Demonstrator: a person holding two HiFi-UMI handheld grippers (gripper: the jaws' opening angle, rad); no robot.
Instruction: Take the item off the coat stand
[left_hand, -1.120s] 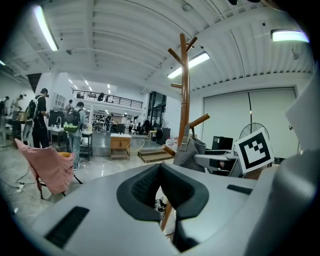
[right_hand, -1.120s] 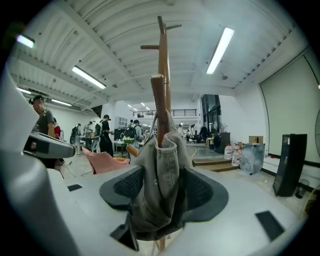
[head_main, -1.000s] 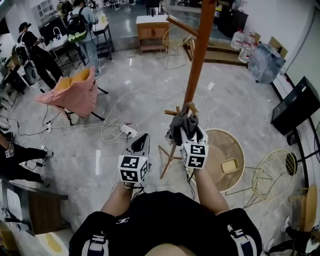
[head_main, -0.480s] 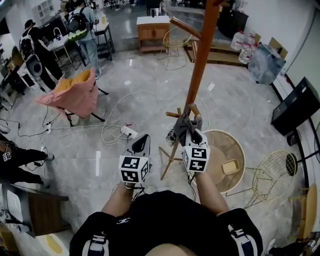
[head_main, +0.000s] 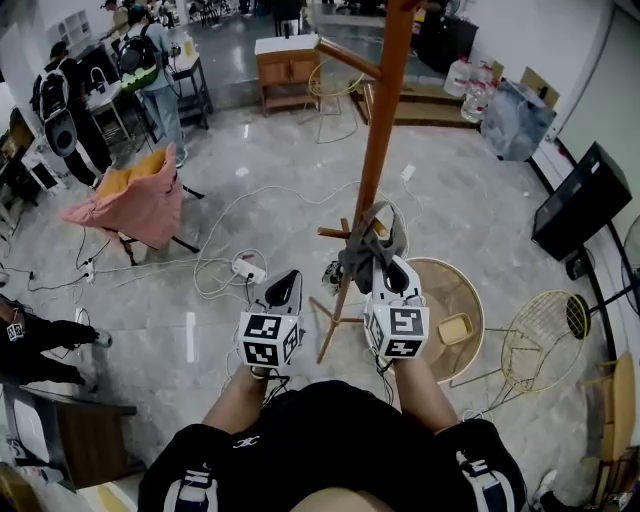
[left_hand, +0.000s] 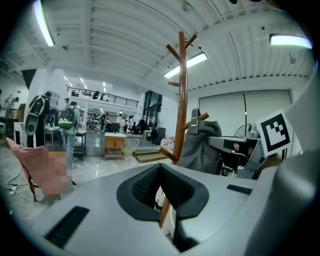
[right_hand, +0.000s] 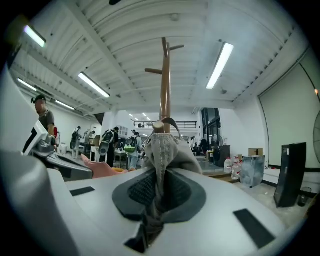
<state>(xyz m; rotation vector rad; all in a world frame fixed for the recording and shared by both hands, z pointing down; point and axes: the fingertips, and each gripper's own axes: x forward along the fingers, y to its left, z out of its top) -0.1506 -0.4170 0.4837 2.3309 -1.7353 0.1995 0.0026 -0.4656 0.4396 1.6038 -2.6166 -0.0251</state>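
The wooden coat stand (head_main: 383, 110) rises in front of me, and a grey cloth item (head_main: 362, 250) hangs from one of its low pegs. My right gripper (head_main: 385, 270) is at that peg, shut on the cloth. In the right gripper view the grey fabric (right_hand: 162, 150) is pinched between the pads (right_hand: 140, 192) and runs up over the peg tip, with the pole (right_hand: 164, 90) behind. My left gripper (head_main: 284, 285) is held lower left of the stand, shut and holding nothing. The left gripper view shows the stand (left_hand: 182, 90) and the grey item (left_hand: 202, 145) ahead of it to the right.
A round wicker table (head_main: 470, 285) and a wire chair (head_main: 545, 340) stand to the right of the stand's base. White cables and a power strip (head_main: 245, 268) lie on the floor. A pink-draped folding chair (head_main: 130, 200) is at the left, a black screen (head_main: 585, 200) at the right, and people (head_main: 140, 70) are at the back left.
The right gripper's jaws, open around the grey item a second ago, have closed on it. The left gripper has stayed in place.
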